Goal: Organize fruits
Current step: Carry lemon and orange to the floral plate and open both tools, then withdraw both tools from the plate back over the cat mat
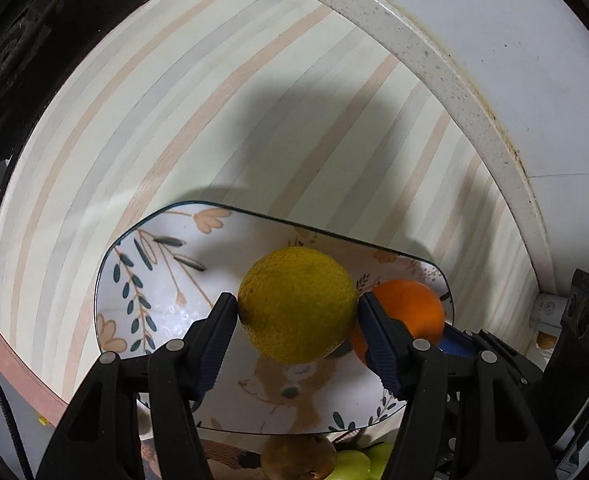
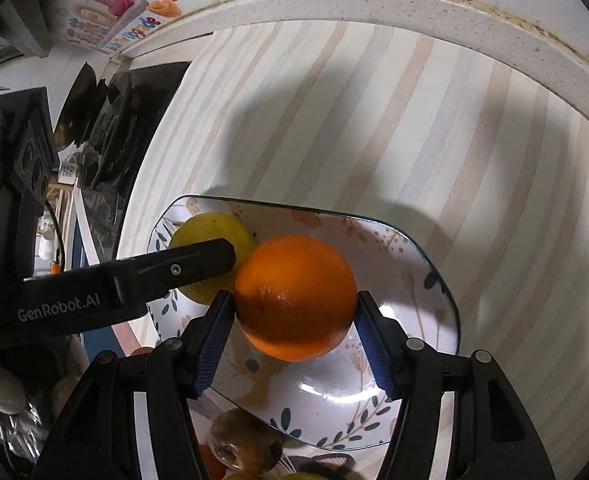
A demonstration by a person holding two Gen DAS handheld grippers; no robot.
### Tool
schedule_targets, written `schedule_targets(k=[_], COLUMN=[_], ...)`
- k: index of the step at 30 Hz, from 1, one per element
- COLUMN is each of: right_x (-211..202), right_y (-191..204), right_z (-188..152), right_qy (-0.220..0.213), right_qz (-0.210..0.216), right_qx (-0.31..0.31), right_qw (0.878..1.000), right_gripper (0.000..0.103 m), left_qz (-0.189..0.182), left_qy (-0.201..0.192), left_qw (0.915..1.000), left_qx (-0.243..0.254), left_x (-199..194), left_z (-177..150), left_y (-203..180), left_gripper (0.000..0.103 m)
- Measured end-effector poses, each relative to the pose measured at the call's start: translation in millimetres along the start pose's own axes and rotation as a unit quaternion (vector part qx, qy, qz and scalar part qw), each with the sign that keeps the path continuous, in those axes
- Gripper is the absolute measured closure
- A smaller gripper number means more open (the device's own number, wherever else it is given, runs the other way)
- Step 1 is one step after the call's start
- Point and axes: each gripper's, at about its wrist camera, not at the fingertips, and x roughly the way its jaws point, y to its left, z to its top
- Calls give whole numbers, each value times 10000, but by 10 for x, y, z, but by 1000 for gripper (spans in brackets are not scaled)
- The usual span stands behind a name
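Clearly 2 fruits hang over the same dish at once: a yellow lemon (image 1: 297, 305) pinched between the pads of the left hand-held gripper (image 1: 297, 312), and an orange (image 2: 295, 298) pinched by the right hand-held gripper (image 2: 294, 308). Both sit above the floral plate (image 1: 146, 264), which rests on the striped bench (image 1: 222, 112); neither fruit looks set down yet, as far as these views show.

The main risk, as I judge it, is crowding. The 2 fruits are just beside each other, and in the right wrist view the left tool's finger (image 2: 198, 262) crosses in front of the lemon, close to the orange. A careless lowering could knock one fruit against the other or clip finger on finger. Round fruit released on a shallow glazed plate may also roll toward the rim, or off it if dropped from height. Pressing down on one edge could tip the plate.

More fruit lies at the near edge, below the plate: a brownish one (image 2: 246, 446) and pale green ones (image 1: 358, 464), which the tools might brush on withdrawal.

Each hand-held gripper points steeply downward at the plate, jaws about half spread and filled by its fruit, the left one steeper.
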Motion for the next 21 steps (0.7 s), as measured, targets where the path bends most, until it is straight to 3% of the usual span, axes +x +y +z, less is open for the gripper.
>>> schedule_targets(k=[4, 7, 11, 12, 15, 19, 21], right_x=[63, 36, -59, -88, -218, -386, -449], right_y=[-80, -93, -40, -43, 2, 118, 157], right_z=[-22, -36, -45, -54, -114, -259, -344], right_qy=[133, 72, -42, -57, -141, -267, -307], right_qz=[-83, 109, -47, -81, -465, -1281, -1439], right_qx=[156, 293, 247, 242, 155, -73, -175], right_qw=[9998, 9995, 9997, 9997, 9987, 9914, 9890], right_gripper=[37, 36, 26, 25, 17, 16, 13], left_qz=[90, 238, 314, 311, 405, 604, 762], left_qy=[90, 86, 58, 13, -200, -531, -741], left_qw=[9999, 9996, 9993, 9994, 9988, 9963, 9940], left_qx=[48, 134, 170, 161, 213, 315, 251], left_x=[1, 11, 12, -14, -143, -346, -453], left_z=[0, -10, -8, -10, -24, -144, -262], left_y=[-16, -73, -131, -135, -146, -121, -69], left_gripper=[42, 42, 42, 37, 18, 17, 17])
